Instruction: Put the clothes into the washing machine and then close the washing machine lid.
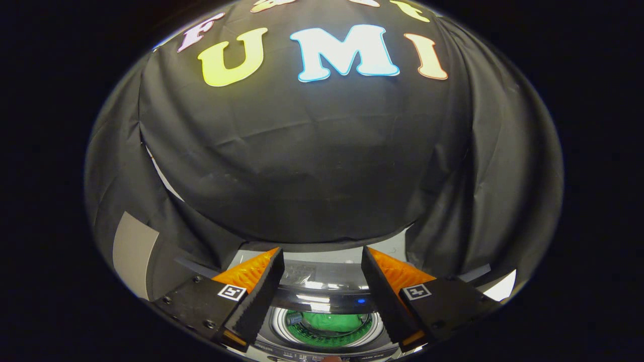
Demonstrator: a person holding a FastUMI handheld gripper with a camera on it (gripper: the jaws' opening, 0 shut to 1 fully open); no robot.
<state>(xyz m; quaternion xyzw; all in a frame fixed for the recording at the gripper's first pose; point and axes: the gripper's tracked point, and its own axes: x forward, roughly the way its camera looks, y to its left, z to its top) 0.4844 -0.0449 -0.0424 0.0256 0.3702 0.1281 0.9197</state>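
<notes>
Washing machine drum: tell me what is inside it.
A green garment lies in the washing machine drum, seen between the open tongs, which hold nothing. The drum's bottom is covered.

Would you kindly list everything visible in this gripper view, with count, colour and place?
washing machine: one, silver and dark, below and between the fingers, lid open
green garment: one, green, inside the drum
black cloth: one, black, booth wall beyond the machine
grey panel: one, grey, beside the cloth, outside one finger
tongs: one pair, fingers spread apart above the drum, holding nothing
</notes>
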